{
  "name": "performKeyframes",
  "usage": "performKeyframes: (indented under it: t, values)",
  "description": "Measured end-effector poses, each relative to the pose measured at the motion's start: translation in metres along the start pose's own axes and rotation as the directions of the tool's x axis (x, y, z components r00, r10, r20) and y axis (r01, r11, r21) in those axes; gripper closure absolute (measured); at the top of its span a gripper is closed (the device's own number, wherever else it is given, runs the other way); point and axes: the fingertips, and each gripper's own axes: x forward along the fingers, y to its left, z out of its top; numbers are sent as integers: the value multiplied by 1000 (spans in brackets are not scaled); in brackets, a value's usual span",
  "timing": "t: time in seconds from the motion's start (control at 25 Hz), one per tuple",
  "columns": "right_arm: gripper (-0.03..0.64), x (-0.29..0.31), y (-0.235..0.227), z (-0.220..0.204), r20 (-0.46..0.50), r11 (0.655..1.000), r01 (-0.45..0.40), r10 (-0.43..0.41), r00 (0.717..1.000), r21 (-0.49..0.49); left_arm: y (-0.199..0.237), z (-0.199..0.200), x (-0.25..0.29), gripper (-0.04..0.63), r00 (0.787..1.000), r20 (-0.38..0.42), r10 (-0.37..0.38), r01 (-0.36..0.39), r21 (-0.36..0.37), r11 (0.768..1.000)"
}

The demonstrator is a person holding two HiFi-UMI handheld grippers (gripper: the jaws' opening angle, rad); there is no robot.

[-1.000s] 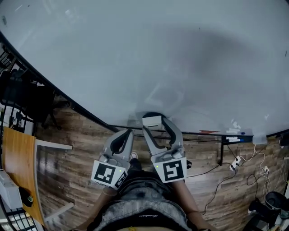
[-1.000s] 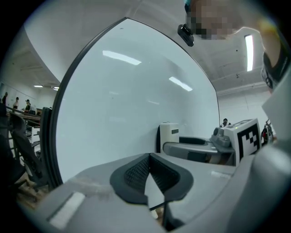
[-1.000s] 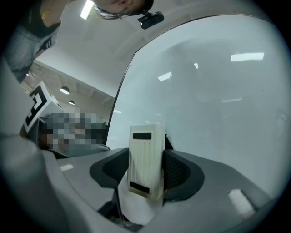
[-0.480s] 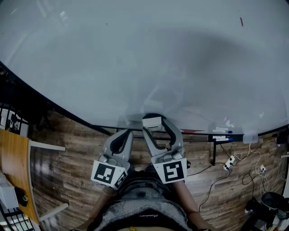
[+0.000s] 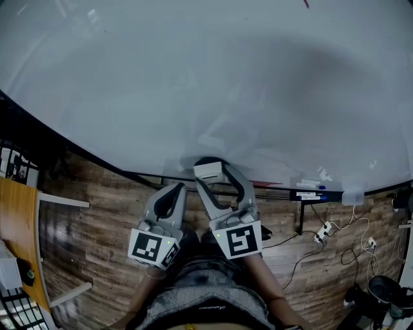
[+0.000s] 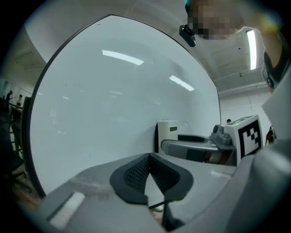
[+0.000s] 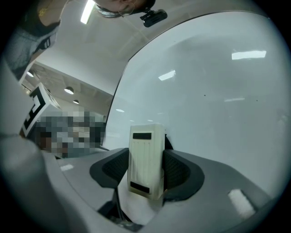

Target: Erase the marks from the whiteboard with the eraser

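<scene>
A large whiteboard fills the upper part of the head view, and a small red mark shows at its top edge. My right gripper is shut on a white eraser, held low near the board's bottom edge. The eraser stands upright between the dark pads in the right gripper view, with the board right behind it. My left gripper hangs beside the right one, shut and holding nothing; its pads meet in the left gripper view. The eraser also shows there.
A marker tray with pens runs under the board at the right. Cables and a power strip lie on the wooden floor. A wooden desk stands at the left edge. The person's legs are below the grippers.
The view has shifted down the board: the red mark has climbed to the top edge. Both grippers have drifted slightly left, the right still holding the eraser.
</scene>
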Motion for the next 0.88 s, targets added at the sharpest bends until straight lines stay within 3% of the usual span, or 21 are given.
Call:
performKeyframes:
  t: [0.2, 0.88]
  values:
    - [374, 2, -1, 3, 19, 1000, 23, -23, 1000, -1, -2, -5, 2, 592, 1000, -17, -17, 17, -7, 1000]
    - [373, 5, -1, -1, -7, 989, 146, -146, 989, -10, 3, -2, 24, 592, 973, -10, -231, 231, 26, 973]
